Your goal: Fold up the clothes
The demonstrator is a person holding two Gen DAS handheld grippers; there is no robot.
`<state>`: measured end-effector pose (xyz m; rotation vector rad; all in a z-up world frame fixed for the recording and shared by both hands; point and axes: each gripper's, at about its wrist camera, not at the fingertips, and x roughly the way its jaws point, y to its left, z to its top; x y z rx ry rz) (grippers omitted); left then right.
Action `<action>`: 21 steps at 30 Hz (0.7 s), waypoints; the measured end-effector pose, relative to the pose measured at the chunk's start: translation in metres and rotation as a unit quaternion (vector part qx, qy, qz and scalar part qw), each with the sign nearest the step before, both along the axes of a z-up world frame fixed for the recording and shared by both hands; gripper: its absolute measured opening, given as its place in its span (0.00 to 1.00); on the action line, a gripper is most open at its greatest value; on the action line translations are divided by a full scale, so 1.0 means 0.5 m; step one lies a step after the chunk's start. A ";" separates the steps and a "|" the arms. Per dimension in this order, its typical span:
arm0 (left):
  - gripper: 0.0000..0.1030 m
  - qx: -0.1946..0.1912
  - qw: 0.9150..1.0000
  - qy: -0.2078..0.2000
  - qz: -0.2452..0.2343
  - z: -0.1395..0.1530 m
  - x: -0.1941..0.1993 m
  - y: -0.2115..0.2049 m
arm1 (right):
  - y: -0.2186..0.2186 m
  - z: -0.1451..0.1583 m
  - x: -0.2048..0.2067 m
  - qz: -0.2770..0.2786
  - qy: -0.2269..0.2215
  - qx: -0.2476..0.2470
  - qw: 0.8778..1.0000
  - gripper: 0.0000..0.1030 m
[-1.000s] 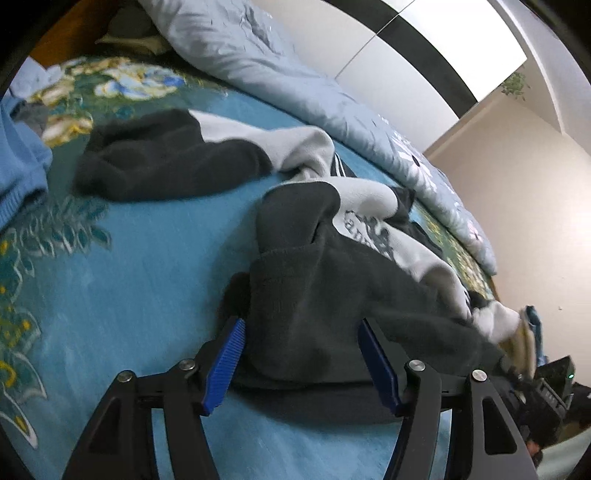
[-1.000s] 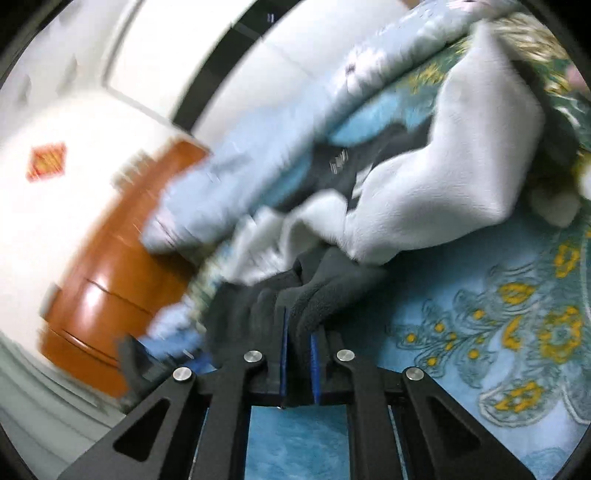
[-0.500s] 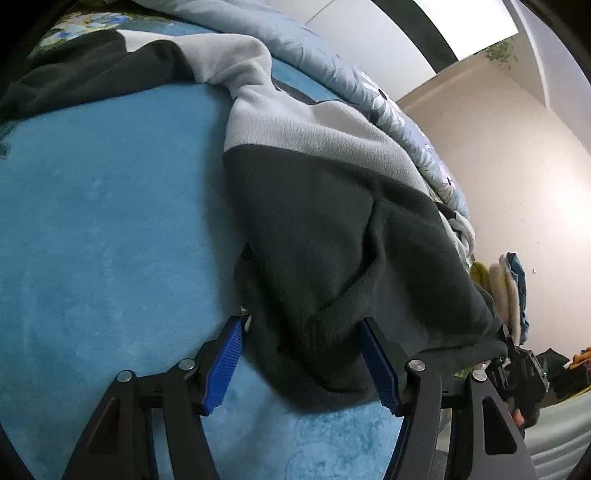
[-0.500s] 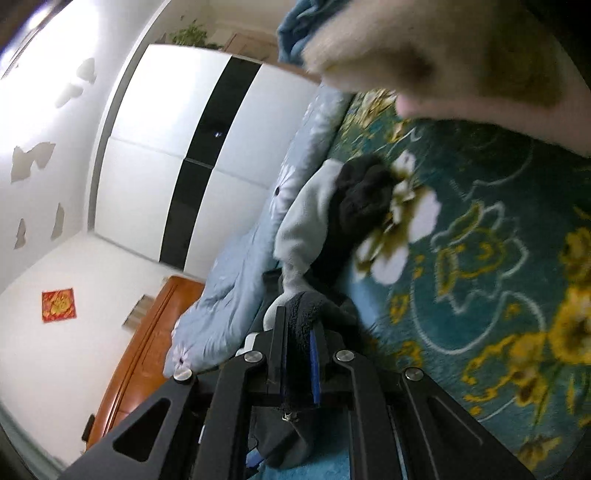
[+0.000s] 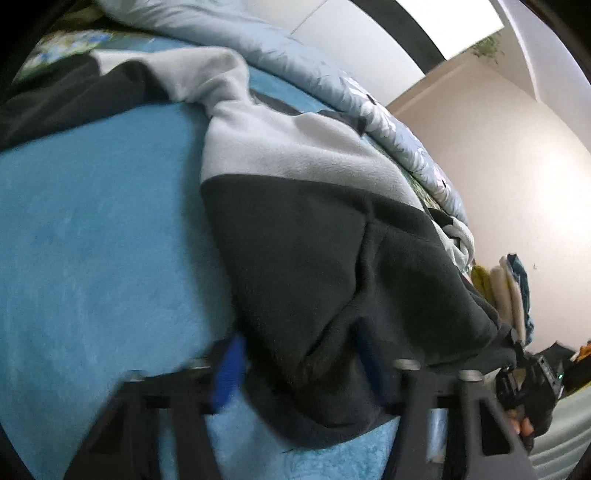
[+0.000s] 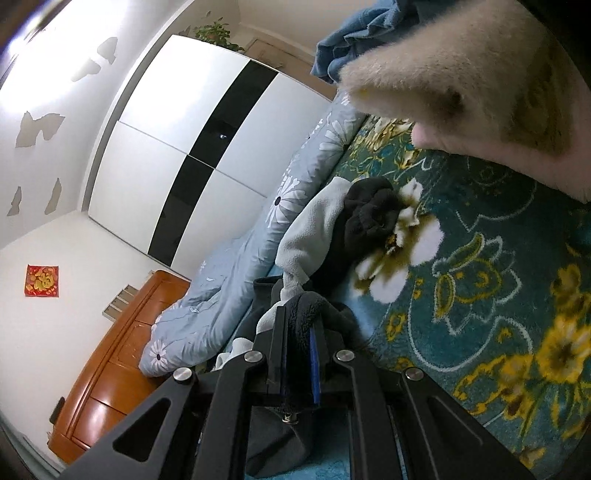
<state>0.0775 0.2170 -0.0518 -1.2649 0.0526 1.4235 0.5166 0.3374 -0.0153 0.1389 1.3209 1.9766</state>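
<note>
Dark grey and light grey fleece top point(image 5: 295, 236) spread over the blue blanket point(image 5: 103, 236) on the bed, one dark sleeve point(image 5: 66, 99) trailing off to the upper left. Left gripper point(image 5: 299, 365) down at the near hem, blue pads point(image 5: 229, 369) blurred, jaws closing with a fold of dark fleece between them; pads not clearly pressing on the cloth. Pale blue quilt with white flowers point(image 5: 332, 77) bunched along the far side of the bed. Right gripper point(image 6: 299, 354) pinched tight on a thick dark edge of the same top point(image 6: 306, 306), cloth bulging out above the pads and hanging below them. More of the top point(image 6: 314, 229) lying beyond, light grey beside a black bunched part point(image 6: 369, 214), resting on the teal part of the blanket with yellow and white flowers point(image 6: 480, 280). Cream fluffy garment point(image 6: 461, 74) close to the lens at upper right, blue cloth point(image 6: 354, 40) behind it. White and black wardrobe point(image 6: 192, 147) against the wall, plant point(image 6: 218, 33) on top. Wooden chest of drawers point(image 6: 110, 369) beside the bed. Red square paper with gold writing point(image 6: 41, 280) on the wall, characters too small to read. No brand or label readable on the top.
</note>
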 end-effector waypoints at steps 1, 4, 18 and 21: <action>0.28 0.006 1.000 -0.001 -0.011 0.009 0.005 0.002 | -0.001 0.000 0.000 0.001 0.002 0.001 1.000 0.10; 0.26 0.053 0.997 -0.042 -0.046 0.052 0.017 -0.009 | -0.002 0.003 0.000 0.006 0.012 0.006 1.000 0.10; 0.31 0.053 0.981 -0.186 0.025 0.009 -0.123 -0.111 | 0.017 0.006 -0.010 0.026 0.010 0.015 1.000 0.10; 0.45 0.014 0.993 -0.118 0.016 0.000 -0.099 -0.114 | 0.019 0.007 -0.010 0.023 -0.004 0.019 1.000 0.10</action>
